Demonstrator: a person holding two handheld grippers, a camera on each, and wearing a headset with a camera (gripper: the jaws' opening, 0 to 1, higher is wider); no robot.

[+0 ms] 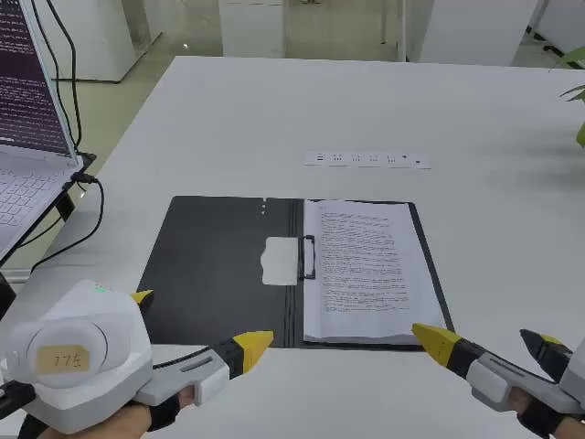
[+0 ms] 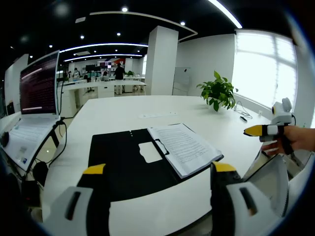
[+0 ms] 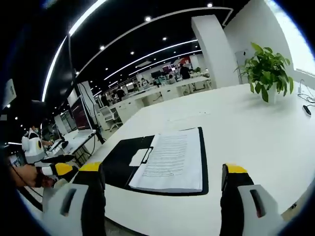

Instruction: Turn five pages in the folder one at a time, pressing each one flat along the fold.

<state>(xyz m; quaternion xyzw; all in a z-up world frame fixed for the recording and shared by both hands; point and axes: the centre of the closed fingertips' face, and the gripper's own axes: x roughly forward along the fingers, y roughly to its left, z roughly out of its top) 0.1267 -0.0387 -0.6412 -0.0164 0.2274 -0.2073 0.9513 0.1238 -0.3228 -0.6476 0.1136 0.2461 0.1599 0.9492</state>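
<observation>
Two pairs of jaws hover nearest, apart and empty: left gripper (image 1: 201, 319) at 7 o'clock of the folder (image 1: 219, 265), right gripper (image 1: 482, 337) at 5. The folder lies open on the tabletop (image 1: 366, 101), pages (image 1: 361, 265) on its 3 o'clock half.

left gripper (image 1: 201, 318) | right gripper (image 1: 482, 335) | white-grey bodies | yellow-tipped black jaws | label 775 (image 1: 67, 359)

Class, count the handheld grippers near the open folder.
2. The left gripper is by the near-left corner of the folder; the right gripper is off its near-right corner. Both are open.
</observation>
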